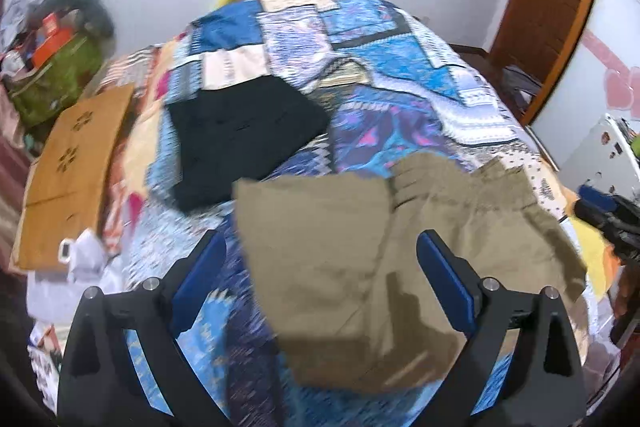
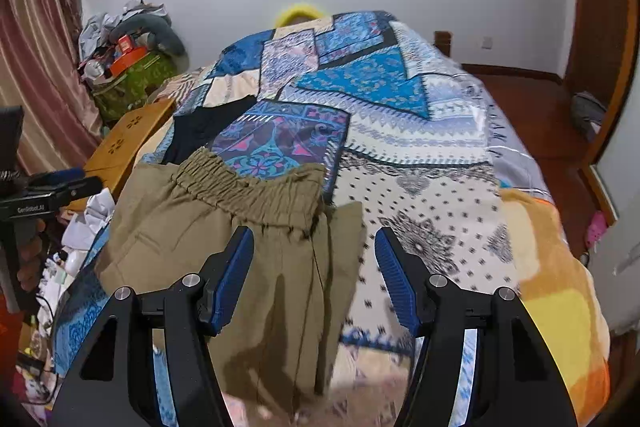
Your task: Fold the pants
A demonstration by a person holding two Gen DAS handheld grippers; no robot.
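Left gripper (image 1: 322, 281): jaws spread wide, gripping nothing, poised above the khaki pants (image 1: 360, 247). The pants lie folded on the patchwork bedspread (image 2: 420, 147), near a folded black garment (image 1: 240, 143). Right gripper (image 2: 314, 277): jaws wide apart, empty, above the elastic waistband (image 2: 248, 187).

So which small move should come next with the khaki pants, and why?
Probably lower the right gripper and close it on the waistband. Both it and the left gripper are open and hold nothing, and the khaki pants lie only partly folded on the bed.
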